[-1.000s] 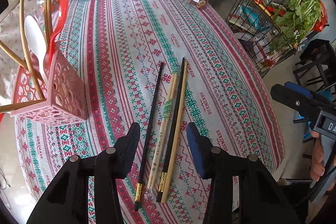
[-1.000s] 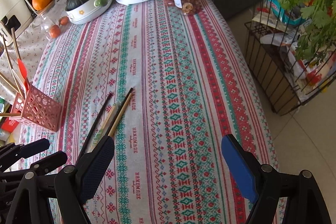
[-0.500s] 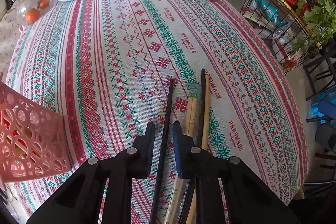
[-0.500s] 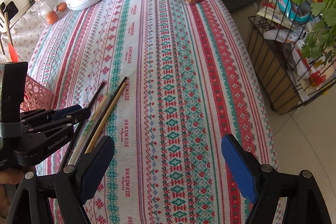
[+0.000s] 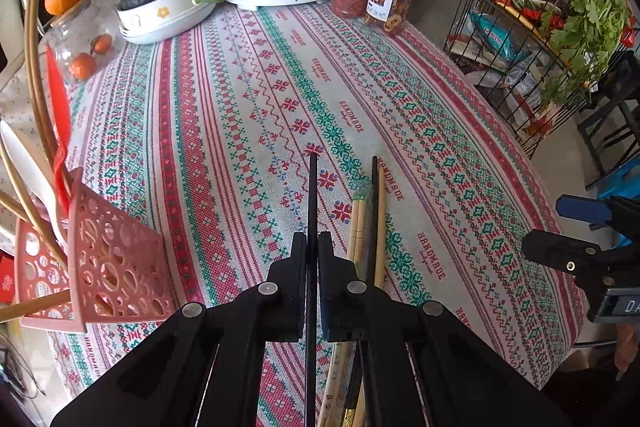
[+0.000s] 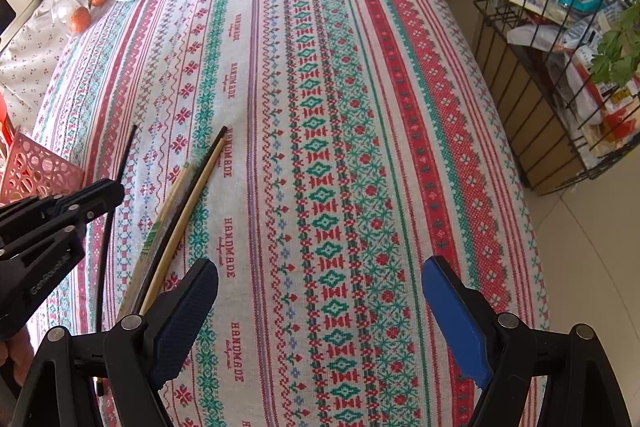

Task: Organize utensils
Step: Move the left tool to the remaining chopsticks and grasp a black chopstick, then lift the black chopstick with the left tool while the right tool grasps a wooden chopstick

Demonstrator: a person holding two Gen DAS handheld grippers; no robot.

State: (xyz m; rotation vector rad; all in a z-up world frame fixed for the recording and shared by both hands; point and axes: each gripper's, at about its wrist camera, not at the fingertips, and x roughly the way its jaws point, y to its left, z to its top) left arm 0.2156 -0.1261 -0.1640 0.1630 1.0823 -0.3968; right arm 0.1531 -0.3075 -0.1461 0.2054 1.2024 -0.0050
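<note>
My left hand-held gripper (image 5: 312, 247) has just closed on one black chopstick (image 5: 312, 195), hiding its lower end. Four other chopsticks (image 5: 370, 223) lie beside it. My right hand-held gripper (image 6: 320, 303) gapes wide, empty.

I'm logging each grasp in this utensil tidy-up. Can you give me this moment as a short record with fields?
left gripper: jaws have just closed on the black chopstick
right gripper: open, empty, over the tablecloth
loose chopsticks: lying on the cloth, right of the gripped one
pink holder: at left, already holding utensils
step: chopstick gripped, not yet in holder
</note>
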